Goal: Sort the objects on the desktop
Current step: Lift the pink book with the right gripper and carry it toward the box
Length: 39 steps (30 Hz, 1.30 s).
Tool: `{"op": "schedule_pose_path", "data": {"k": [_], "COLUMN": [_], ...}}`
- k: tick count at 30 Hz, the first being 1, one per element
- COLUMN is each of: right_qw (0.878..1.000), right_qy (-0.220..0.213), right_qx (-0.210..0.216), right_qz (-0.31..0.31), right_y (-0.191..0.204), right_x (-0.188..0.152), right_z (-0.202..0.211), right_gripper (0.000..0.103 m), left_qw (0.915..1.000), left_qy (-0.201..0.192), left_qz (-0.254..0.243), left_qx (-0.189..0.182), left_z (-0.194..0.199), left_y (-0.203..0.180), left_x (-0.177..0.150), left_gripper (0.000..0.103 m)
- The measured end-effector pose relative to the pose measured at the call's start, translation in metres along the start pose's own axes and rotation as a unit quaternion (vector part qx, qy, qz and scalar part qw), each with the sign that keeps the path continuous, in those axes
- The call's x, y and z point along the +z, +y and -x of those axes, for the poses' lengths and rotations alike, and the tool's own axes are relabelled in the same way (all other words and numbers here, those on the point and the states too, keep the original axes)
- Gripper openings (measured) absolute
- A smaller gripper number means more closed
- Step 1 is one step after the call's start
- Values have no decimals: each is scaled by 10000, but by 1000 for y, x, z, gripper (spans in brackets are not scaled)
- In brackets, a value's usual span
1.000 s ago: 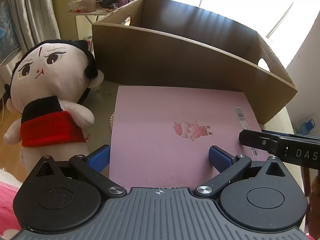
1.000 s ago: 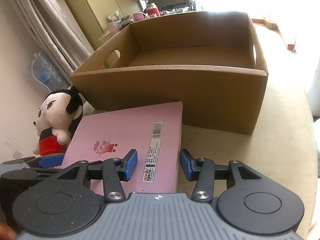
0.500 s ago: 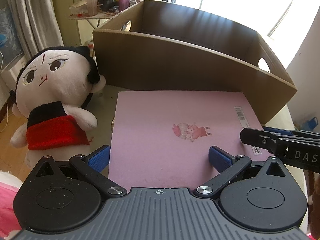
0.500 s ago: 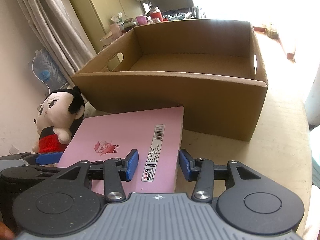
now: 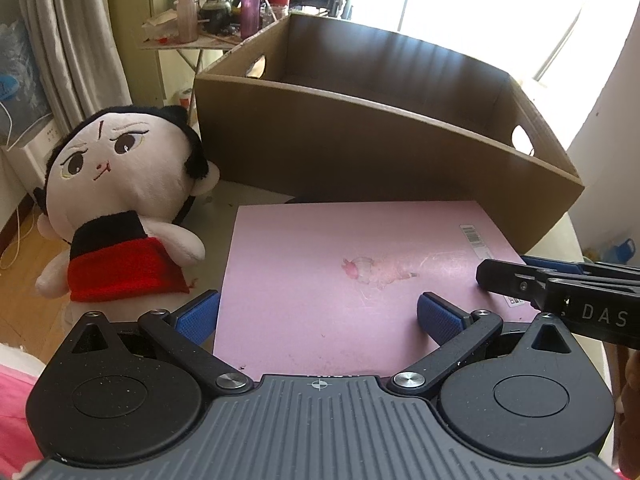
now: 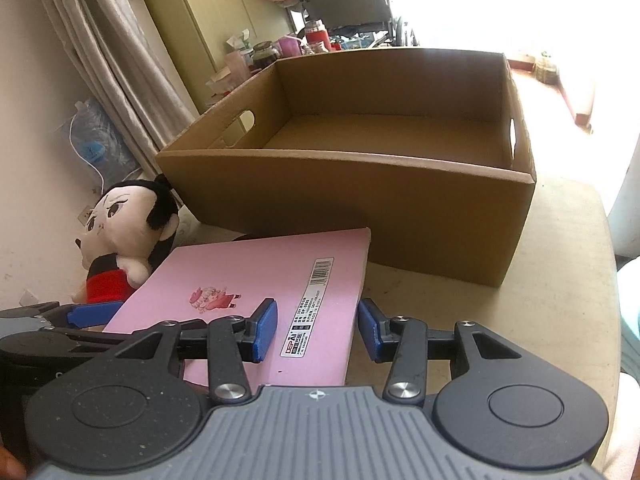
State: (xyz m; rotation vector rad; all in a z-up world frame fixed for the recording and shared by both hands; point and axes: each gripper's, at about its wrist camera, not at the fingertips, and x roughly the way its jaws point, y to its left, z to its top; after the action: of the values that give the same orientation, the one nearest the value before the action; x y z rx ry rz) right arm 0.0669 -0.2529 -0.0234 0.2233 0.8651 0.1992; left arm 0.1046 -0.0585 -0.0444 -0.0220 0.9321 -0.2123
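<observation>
The left claw (image 5: 318,314) is open wide; its 2 blue pads sit one on each side of the near left corner of the pink book (image 5: 352,276), and I cannot tell if they touch it; the book lies flat in front of this claw. The right claw (image 6: 317,330) is open too; its left pad is over the pink cover and its right pad is just past the book's right edge, above the desk (image 6: 520,292); the barcode sticker (image 6: 310,304) lies between the 2 pads. Past the book, in front of both claws, stands the big brown cardboard box (image 6: 360,184) with its top open. To the left of the left claw sits the plush doll (image 5: 120,204) in a red skirt, near the book's left edge.
</observation>
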Motion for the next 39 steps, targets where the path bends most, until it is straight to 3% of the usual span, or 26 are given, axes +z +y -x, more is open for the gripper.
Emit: {"op": "schedule_pose_path", "data": {"k": [39], "right_qw": [9988], "right_qy": [-414], "right_qx": [159], "right_qz": [187], "right_y": [14], "right_x": [4], "right_z": [37], "right_gripper": [48], "left_qw": [9988], "left_qy": [-477], "left_qz": [-19], "left_qx": [88], "left_z": [44], "left_y": [1], "left_x": [0], "left_gripper": [103]}}
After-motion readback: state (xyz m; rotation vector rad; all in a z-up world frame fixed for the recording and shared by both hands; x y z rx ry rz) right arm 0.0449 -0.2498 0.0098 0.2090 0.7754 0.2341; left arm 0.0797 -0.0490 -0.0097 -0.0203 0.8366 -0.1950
